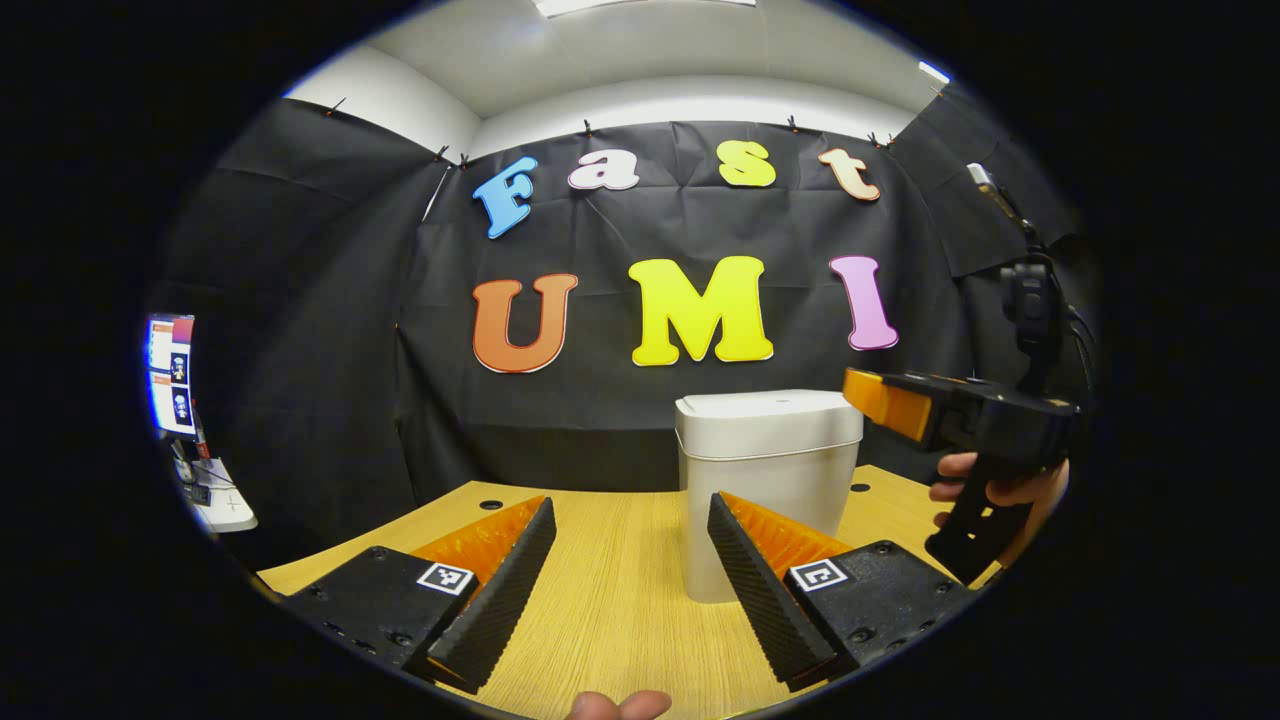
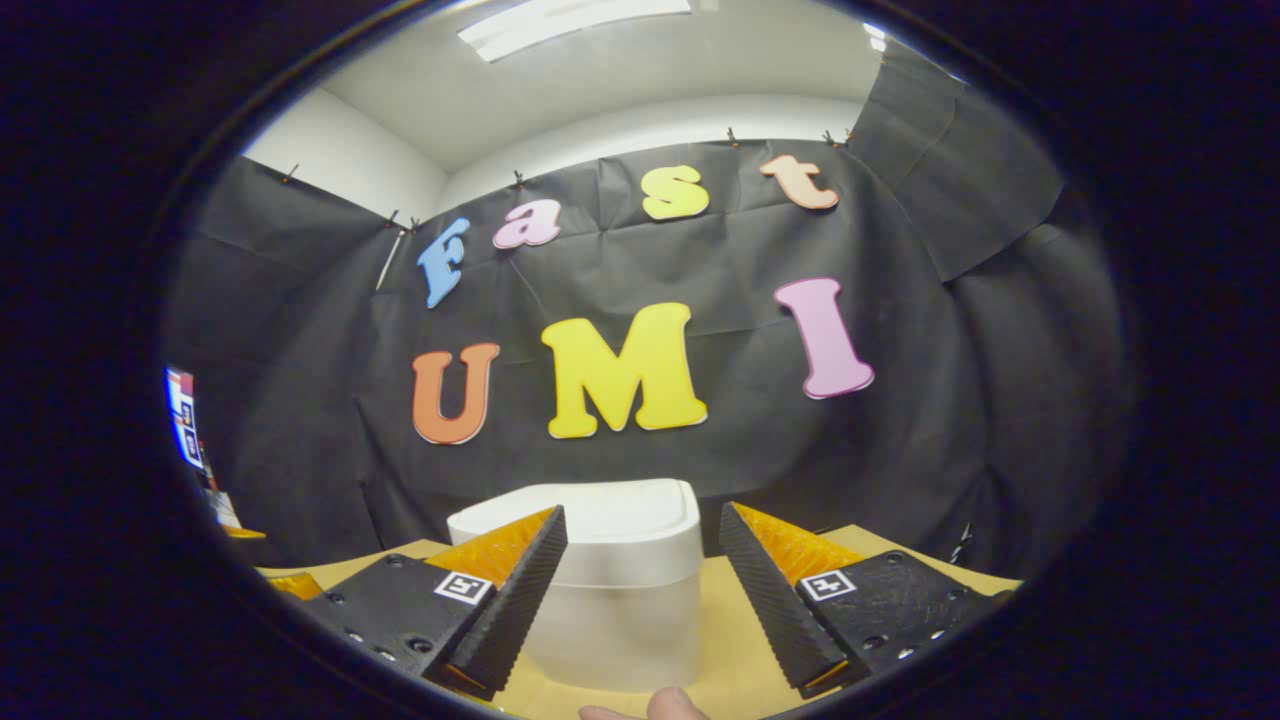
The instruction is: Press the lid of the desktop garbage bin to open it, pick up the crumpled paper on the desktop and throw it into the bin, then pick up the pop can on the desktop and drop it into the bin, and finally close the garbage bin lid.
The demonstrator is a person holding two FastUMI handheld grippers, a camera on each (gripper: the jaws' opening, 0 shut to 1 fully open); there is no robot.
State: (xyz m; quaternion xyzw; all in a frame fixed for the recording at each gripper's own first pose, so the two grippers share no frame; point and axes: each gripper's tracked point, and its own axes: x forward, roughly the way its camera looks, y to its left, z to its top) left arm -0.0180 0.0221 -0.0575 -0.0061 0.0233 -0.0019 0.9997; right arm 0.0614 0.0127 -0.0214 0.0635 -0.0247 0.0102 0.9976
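White bin (image 1: 768, 470), lid closed, stands on the table (image 1: 620, 580); left gripper (image 1: 630, 560) low before it, right gripper (image 2: 640, 570) raised beside its lid, both fingers spread apart and empty

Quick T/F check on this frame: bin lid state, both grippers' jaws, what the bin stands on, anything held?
1. The white plastic desktop bin has its lid down. True.
2. The left gripper is shut on the bin. False: its jaws stand apart with nothing between them; the bin sits farther back.
3. The bin stands on a light wooden tabletop. True.
4. The right gripper holds a crumpled paper. False: its jaws are open and empty, facing the bin.
5. In the left gripper view, a hand holds the other gripper to the left of the bin. False: it is to the right.
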